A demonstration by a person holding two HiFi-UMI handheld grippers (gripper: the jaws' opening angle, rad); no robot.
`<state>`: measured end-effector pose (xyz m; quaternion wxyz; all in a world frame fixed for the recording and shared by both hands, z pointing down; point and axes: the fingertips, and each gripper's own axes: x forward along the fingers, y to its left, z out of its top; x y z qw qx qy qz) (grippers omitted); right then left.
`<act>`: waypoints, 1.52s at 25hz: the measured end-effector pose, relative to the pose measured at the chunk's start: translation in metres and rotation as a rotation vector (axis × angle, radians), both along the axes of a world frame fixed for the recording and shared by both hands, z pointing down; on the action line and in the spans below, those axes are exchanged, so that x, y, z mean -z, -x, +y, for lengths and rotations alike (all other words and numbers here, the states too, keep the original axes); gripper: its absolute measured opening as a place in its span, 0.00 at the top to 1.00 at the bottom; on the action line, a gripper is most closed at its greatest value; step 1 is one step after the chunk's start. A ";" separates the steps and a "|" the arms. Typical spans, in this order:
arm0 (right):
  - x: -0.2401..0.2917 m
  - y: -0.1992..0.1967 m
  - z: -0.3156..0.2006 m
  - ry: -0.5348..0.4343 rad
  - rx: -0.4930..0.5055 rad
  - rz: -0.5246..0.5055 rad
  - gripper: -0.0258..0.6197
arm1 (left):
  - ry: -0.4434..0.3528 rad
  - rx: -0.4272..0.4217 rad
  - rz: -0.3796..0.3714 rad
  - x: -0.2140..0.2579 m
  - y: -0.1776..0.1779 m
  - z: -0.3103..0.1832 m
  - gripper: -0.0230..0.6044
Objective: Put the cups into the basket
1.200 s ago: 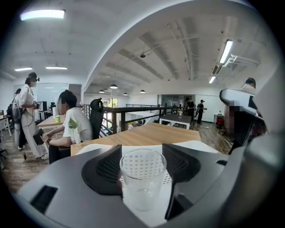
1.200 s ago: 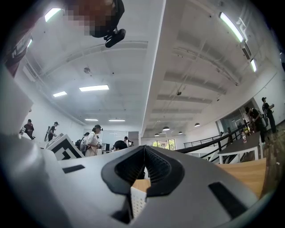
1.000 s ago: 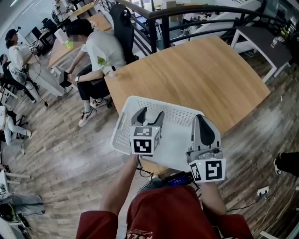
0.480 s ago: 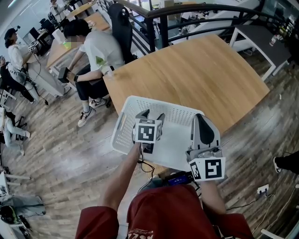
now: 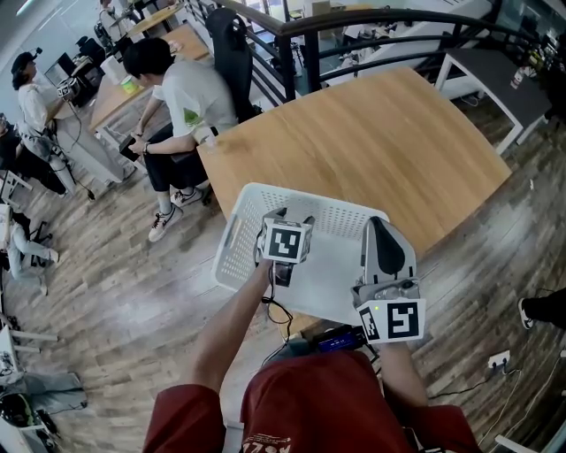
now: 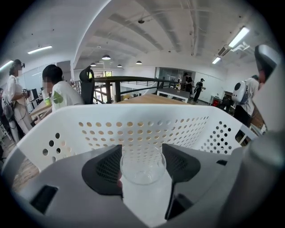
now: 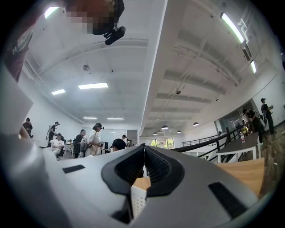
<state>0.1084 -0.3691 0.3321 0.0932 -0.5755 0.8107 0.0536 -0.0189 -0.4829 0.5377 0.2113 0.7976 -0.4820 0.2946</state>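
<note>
A white perforated basket sits at the near edge of the wooden table. My left gripper points down into it, shut on a clear plastic cup. In the left gripper view the cup sits between both pads, its open mouth facing the camera, with the basket's far wall close behind. The cup is hidden in the head view. My right gripper hovers over the basket's right side, jaws together and holding nothing. A strip of basket rim shows under it in the right gripper view.
A person in a white shirt sits on a black chair at the table's far left corner. A black railing runs behind the table. Other people work at desks at the upper left. Wood floor surrounds the table.
My left gripper has sunk into the basket and tipped further downward, its marker cube moving up the picture. The cup stays between its jaws. The right gripper has not moved.
</note>
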 end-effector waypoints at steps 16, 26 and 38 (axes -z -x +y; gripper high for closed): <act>-0.001 0.001 0.002 -0.002 -0.002 0.002 0.94 | 0.073 -0.041 -0.090 -0.023 -0.001 0.002 0.50; -0.002 0.004 0.000 0.001 0.006 -0.004 0.94 | 0.061 -0.052 -0.107 -0.024 -0.005 0.004 0.50; -0.006 0.004 -0.001 0.009 0.015 -0.005 0.94 | 0.038 -0.058 -0.165 -0.024 -0.004 0.003 0.49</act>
